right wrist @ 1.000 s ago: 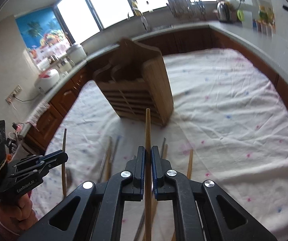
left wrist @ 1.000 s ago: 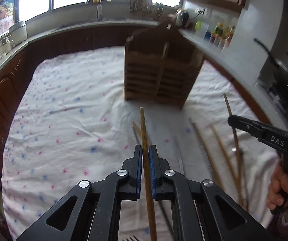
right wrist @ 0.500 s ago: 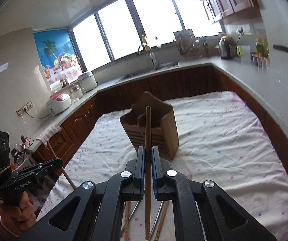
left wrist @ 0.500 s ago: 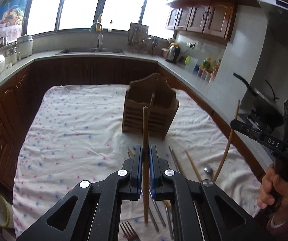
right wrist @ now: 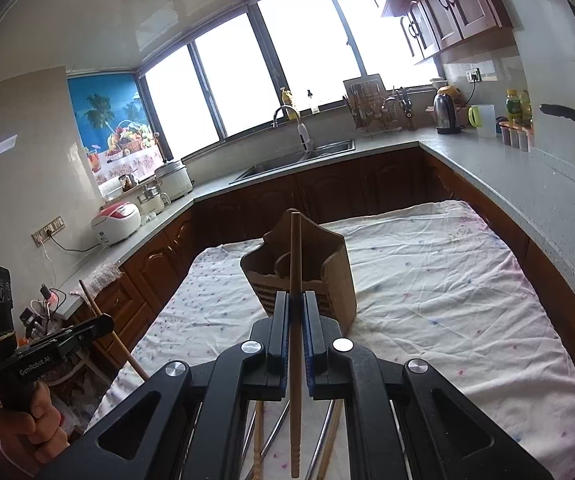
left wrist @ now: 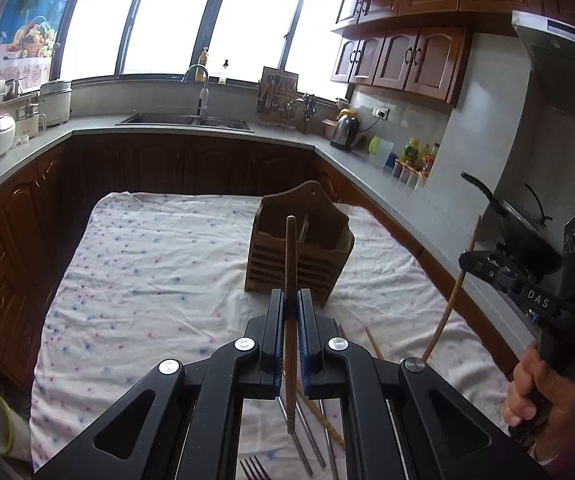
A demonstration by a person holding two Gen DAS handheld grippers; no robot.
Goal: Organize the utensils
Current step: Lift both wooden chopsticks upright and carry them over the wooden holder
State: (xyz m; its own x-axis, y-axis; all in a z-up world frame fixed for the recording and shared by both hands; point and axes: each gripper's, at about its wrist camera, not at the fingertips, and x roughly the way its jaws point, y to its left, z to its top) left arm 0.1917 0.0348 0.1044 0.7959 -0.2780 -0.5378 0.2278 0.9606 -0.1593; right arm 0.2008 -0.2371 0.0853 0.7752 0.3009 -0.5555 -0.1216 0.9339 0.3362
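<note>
My left gripper [left wrist: 291, 294] is shut on a wooden chopstick [left wrist: 290, 248], held upright above the cloth. My right gripper [right wrist: 296, 294] is shut on another wooden chopstick [right wrist: 296, 248], also upright. Ahead of both stands the slatted wooden utensil holder [left wrist: 299, 256] [right wrist: 327, 280], its compartments empty as far as I see. In the left wrist view the right gripper [left wrist: 465, 258] shows at the right with its chopstick [left wrist: 449, 304]. In the right wrist view the left gripper [right wrist: 105, 322] shows at the left. More chopsticks [left wrist: 307, 436] and a fork [left wrist: 253, 470] lie on the cloth below.
A white dotted cloth [left wrist: 147, 280] covers the table. Dark cabinets and a grey counter [left wrist: 87, 130] ring it, with a sink [left wrist: 185, 120], a kettle [left wrist: 343, 132] and a wok [left wrist: 527, 232] at the right. A person's hand [left wrist: 539, 392] grips the right tool.
Both grippers have risen off the cloth with their chopsticks and tilted up; the holder now looks smaller and farther. Little has shifted in the last half second.
</note>
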